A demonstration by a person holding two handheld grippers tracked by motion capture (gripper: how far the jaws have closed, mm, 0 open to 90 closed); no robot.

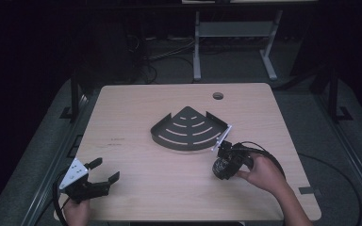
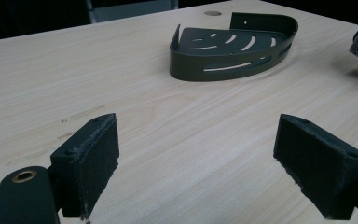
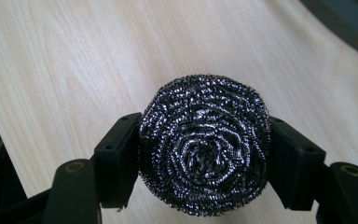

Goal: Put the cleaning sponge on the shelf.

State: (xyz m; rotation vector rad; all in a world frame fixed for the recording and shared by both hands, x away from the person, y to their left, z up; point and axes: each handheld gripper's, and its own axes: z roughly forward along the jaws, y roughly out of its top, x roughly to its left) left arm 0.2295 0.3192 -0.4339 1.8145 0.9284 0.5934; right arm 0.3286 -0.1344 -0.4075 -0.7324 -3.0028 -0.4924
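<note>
Currently: right tongs [image 3: 204,154] clenched on round, coiled steel-wire scouring pad [image 3: 204,149]; left tongs [image 2: 196,163] spread wide, empty, above light wooden table [image 2: 177,121].

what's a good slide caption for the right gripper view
Right hand-held gripper clamps a steel wool scourer above the wooden table.

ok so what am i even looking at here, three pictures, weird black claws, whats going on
A person sits at a wooden table with a hand-held clamp tool in each hand. One picture looks down from above; the other two come from small cameras riding on each tool. The left gripper is open and holds nothing. The right gripper is shut on a steel wool scrubber. A dark corner shelf tray with slots lies in the middle of the table.
</note>
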